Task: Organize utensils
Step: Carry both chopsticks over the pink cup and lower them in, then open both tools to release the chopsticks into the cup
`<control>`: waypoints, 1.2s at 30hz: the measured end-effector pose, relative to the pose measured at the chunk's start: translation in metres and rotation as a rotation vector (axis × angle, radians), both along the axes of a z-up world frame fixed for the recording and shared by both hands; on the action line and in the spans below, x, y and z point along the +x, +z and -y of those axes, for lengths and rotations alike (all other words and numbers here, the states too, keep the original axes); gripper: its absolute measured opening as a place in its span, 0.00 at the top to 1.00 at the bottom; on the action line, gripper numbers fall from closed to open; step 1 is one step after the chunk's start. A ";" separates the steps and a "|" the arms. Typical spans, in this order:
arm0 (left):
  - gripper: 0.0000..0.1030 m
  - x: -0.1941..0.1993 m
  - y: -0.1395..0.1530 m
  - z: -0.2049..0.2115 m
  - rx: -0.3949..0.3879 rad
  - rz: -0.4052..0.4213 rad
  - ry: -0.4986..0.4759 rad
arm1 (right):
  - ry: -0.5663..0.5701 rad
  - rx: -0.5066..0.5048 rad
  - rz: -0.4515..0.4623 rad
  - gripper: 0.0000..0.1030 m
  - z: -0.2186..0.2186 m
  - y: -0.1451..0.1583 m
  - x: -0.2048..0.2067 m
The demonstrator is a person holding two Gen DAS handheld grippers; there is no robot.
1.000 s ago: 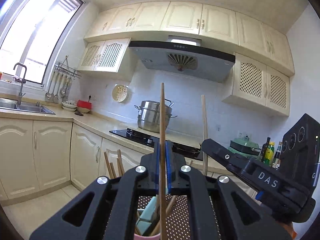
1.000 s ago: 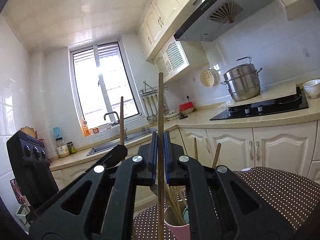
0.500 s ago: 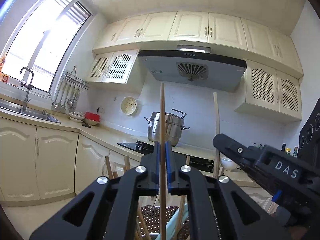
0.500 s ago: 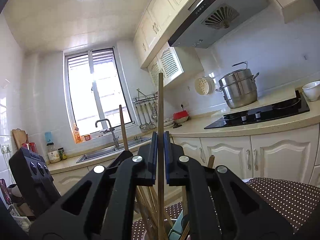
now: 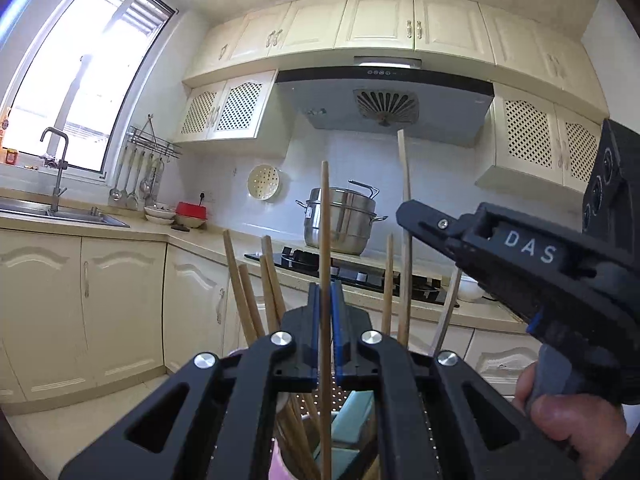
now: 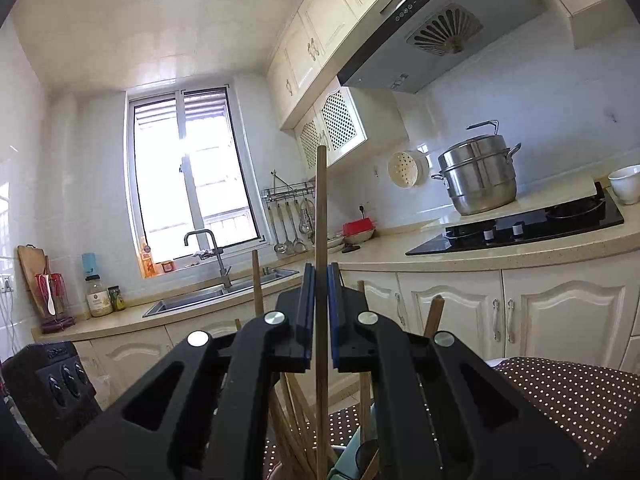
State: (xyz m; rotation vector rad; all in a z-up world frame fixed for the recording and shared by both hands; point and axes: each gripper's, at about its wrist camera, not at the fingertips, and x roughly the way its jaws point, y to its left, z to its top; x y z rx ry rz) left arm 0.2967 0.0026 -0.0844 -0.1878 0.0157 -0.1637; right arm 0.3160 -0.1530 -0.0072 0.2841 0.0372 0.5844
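Observation:
My left gripper (image 5: 325, 292) is shut on an upright wooden chopstick (image 5: 325, 232). Its lower end reaches down among several other chopsticks (image 5: 244, 284) standing in a pink cup (image 5: 278, 464) just below the jaws. My right gripper (image 6: 319, 276) stands around another upright chopstick (image 6: 320, 208), its blue pads a little apart from the stick. That stick reaches down into the same cup, beside a teal utensil (image 6: 356, 456). The right gripper also shows at the right of the left wrist view (image 5: 404, 210), with its chopstick (image 5: 404, 176).
The cup stands on a brown dotted cloth (image 6: 560, 384). Behind are cream cabinets, a sink with a tap (image 5: 56, 176), a black hob (image 6: 520, 228) with a steel steamer pot (image 6: 480, 176) and a range hood (image 5: 384, 100).
Both grippers have come down over the cup with their chopsticks, so more sticks rise into view. The right gripper's pads have parted slightly from its chopstick.

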 end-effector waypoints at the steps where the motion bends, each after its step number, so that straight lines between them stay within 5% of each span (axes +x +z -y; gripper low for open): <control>1: 0.94 -0.003 -0.002 -0.001 -0.001 -0.010 -0.003 | -0.003 -0.015 -0.002 0.93 -0.001 -0.002 -0.002; 20: 0.93 -0.033 -0.022 -0.015 0.044 -0.221 -0.020 | -0.020 -0.139 -0.096 0.93 0.004 -0.022 -0.041; 22: 0.88 -0.035 -0.021 -0.017 0.038 -0.235 -0.021 | -0.020 -0.141 -0.108 0.93 0.004 -0.024 -0.044; 24: 0.62 -0.038 -0.020 -0.019 0.024 -0.252 -0.020 | -0.023 -0.152 -0.112 0.93 0.004 -0.025 -0.047; 36: 0.49 -0.055 -0.012 -0.044 -0.043 -0.380 0.088 | -0.033 -0.197 -0.184 0.93 -0.004 -0.043 -0.052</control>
